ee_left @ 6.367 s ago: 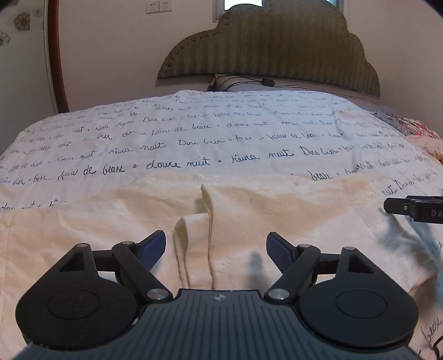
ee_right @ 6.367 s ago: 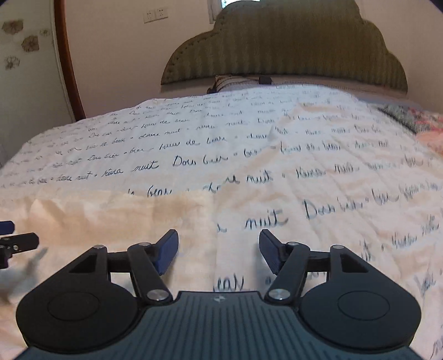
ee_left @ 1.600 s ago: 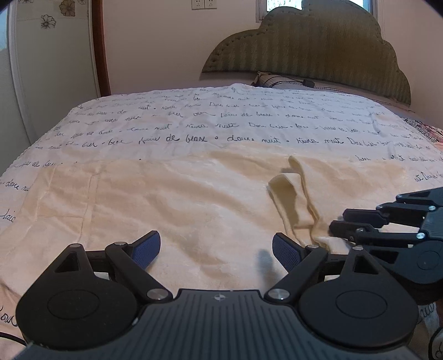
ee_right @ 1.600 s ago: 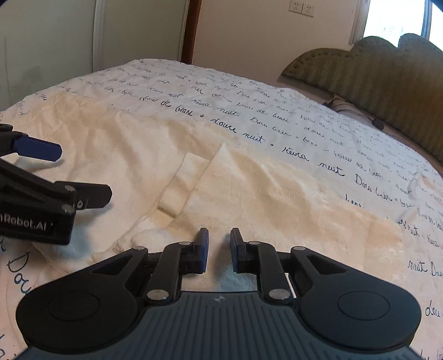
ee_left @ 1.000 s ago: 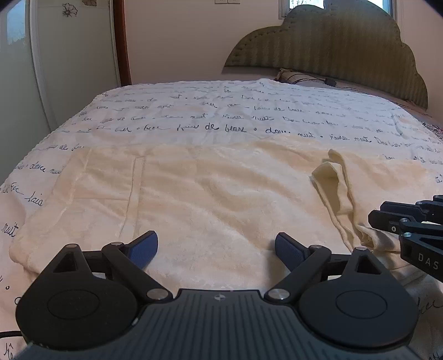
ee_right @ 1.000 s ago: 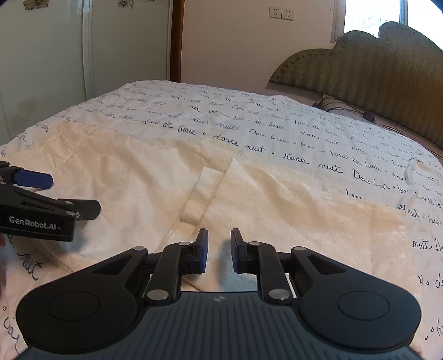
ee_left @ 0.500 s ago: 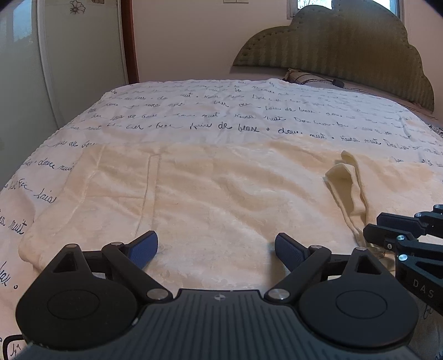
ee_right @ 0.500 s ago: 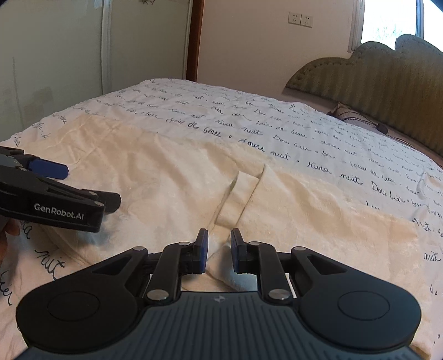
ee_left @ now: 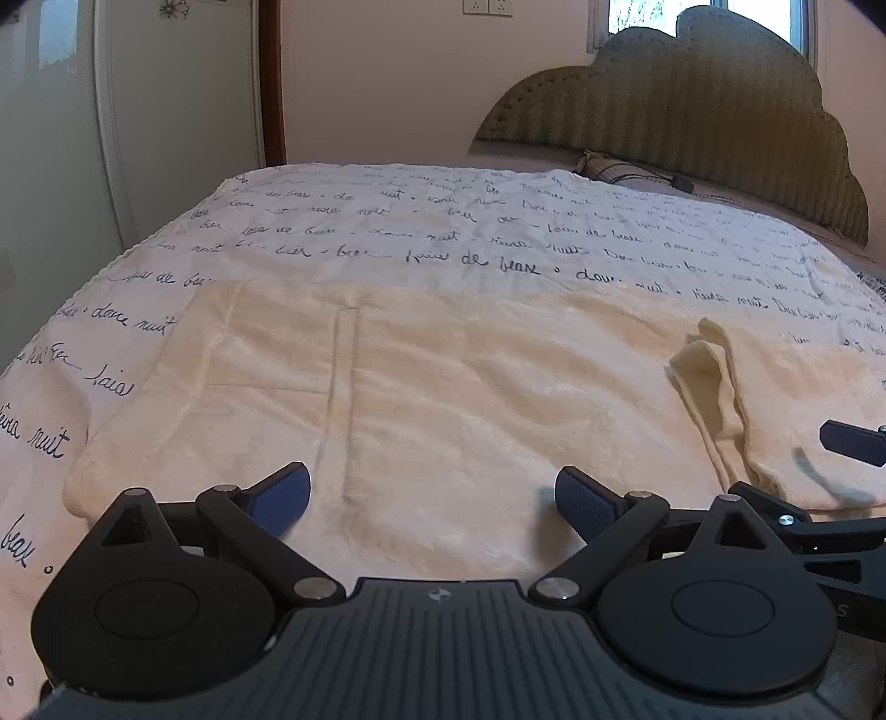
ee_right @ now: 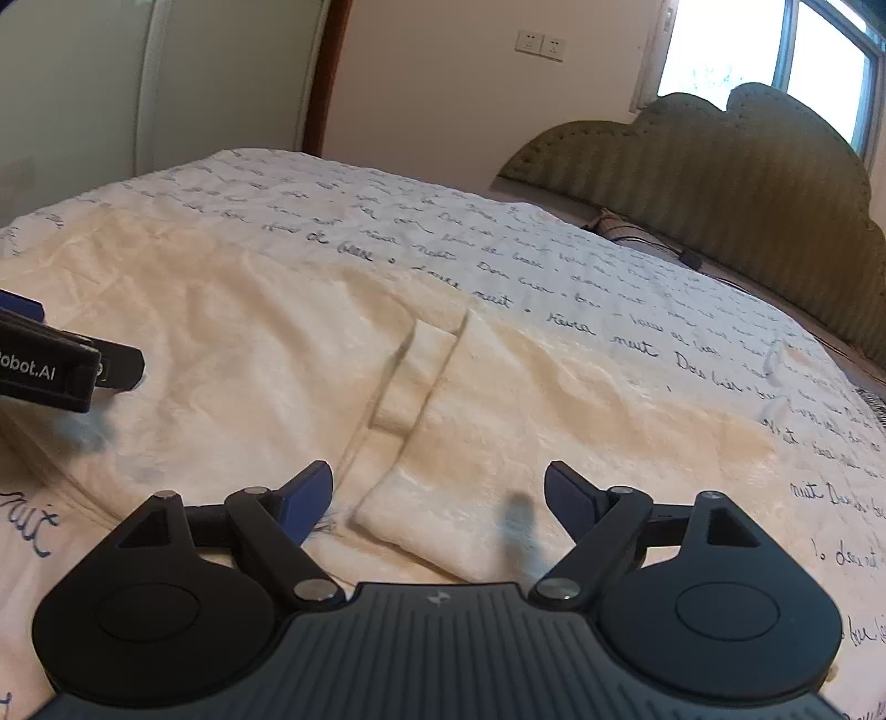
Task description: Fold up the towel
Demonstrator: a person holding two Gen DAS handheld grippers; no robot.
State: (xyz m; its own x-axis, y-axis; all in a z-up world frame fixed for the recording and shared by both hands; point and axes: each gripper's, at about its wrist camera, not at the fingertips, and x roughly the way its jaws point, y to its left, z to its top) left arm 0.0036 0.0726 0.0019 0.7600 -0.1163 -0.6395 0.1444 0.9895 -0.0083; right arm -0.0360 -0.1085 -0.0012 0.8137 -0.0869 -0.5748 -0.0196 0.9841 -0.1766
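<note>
On the bed: a cream towel (ee_left: 454, 387) lies spread across a white bedspread (ee_left: 443, 243) printed with dark script.
Towel, place: it covers the near part of the bedspread, reaching almost to the near edge and close to the left side.
Towel, form: mostly flat, with one straight crease (ee_left: 340, 387) running front to back on its left part.
Towel, pleat: a raised fold (ee_right: 415, 376) stands up from the cloth toward the right, and a doubled near corner (ee_right: 443, 520) lies below it.
Left gripper (ee_left: 432, 495): fingers spread wide, blue pads apart, nothing between them but flat towel beneath; it grips nothing.
Right gripper (ee_right: 437, 487): jaws have just been opening and now stand wide; the doubled corner lies between the pads, which do not press on it.
Right gripper, blur: a smear beside its left pad (ee_right: 310, 493) and a dark streak near the right one.
Grippers, relation: side by side over the near edge, the left one to the left of the pleat.
Headboard (ee_right: 720, 166): olive, scalloped, at the far end of the bed.
Wall: a twin socket (ee_right: 540, 43) above the bed and a window (ee_right: 775, 55) behind the headboard.
</note>
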